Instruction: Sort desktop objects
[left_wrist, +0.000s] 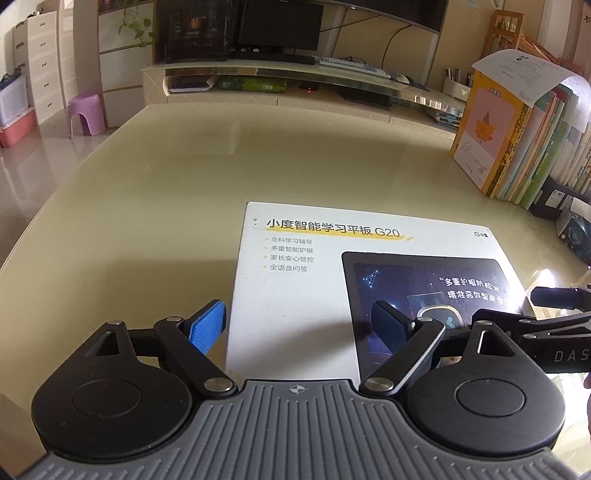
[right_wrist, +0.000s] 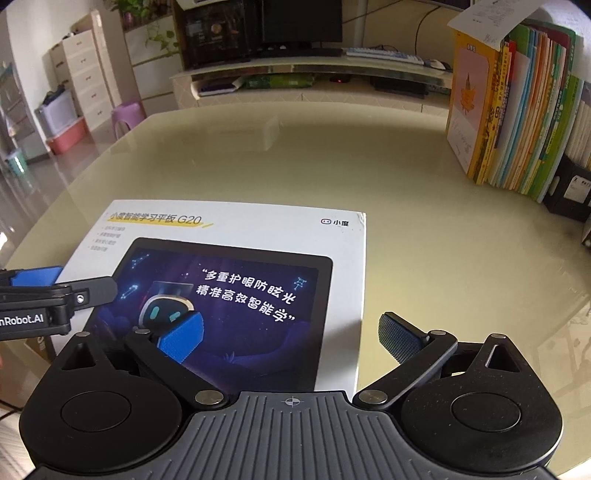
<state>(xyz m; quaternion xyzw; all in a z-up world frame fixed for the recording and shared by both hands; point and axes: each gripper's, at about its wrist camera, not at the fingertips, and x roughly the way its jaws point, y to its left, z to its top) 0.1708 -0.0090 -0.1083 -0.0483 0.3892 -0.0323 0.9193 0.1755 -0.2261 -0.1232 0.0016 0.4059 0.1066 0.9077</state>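
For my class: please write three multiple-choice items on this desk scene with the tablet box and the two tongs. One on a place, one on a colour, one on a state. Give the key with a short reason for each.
1. Where does the row of upright books stand, seen from the tablet box?
A. far right of the table
B. on the box
C. on the floor

2. What colour is the lit pad on the left tongs?
A. red
B. blue
C. green

3. How do the right tongs stand?
A. shut on the box
C. shut on a book
B. open, holding nothing

Key:
1 A: the books stand at the right side of the table, apart from the box.
2 B: one pad shows bright blue.
3 B: the fingers are spread wide, one over the box, one past its right edge, gripping nothing.
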